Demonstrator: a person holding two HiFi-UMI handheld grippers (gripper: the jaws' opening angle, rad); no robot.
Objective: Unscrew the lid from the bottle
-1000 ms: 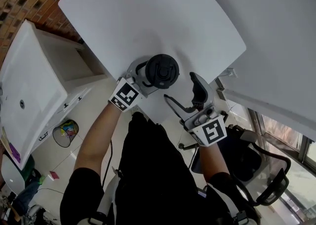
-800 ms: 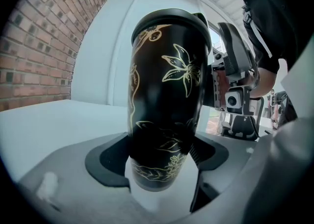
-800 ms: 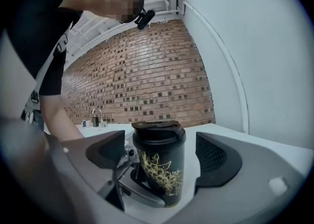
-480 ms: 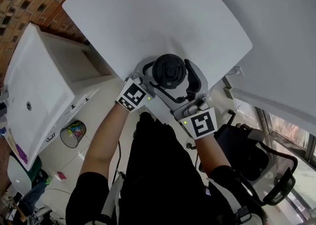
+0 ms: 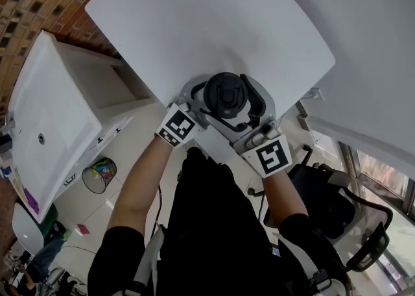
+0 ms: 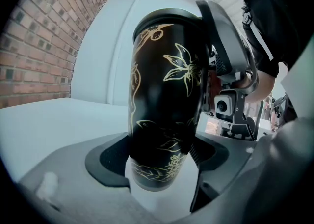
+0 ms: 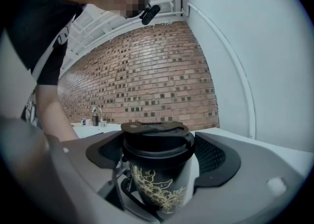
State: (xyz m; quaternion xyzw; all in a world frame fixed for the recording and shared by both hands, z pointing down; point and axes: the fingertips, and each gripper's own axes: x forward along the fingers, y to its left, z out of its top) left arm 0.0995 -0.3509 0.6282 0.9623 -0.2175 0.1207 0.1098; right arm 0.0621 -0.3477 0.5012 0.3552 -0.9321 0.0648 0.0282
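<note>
**Now: 2 claws on 1 black bottle**

Right by the near edge of the white table (image 5: pixel 194 22) stands the bottle (image 6: pixel 162 85), upright, black, with gold flowers and leaves drawn over its side; its black lid (image 7: pixel 158 142) is on, a flat tab lying across the top. Whether the base sits on the table top or hangs just above it, I cannot tell.

The left gripper (image 6: pixel 158 156) comes at it low; its 2 dark pads (image 6: pixel 110 161) are closed in on the lower body of the bottle, 1 on each side, gripping it just above the base. The right gripper (image 7: pixel 159 155) comes in higher, from the person's right; its jaws stand either side of the lid and press against its rim, so that claw is clamped on the lid and not on the body below. From above, the 2 grippers meet around the bottle, their marker cubes (image 5: pixel 177 126) turned up toward the head camera, the right one's cube (image 5: pixel 272 156) nearer the person.

The person, in a black top with bare forearms, stands tight against the table edge. Behind the table runs a brick wall (image 7: pixel 147 70); a white cabinet (image 5: pixel 45 113) stands to the left, with a small bin (image 5: pixel 99 175) on the floor beside it; a black chair (image 5: pixel 363 249) sits at the right. A tap (image 7: pixel 96 116) shows far off against the bricks.
</note>
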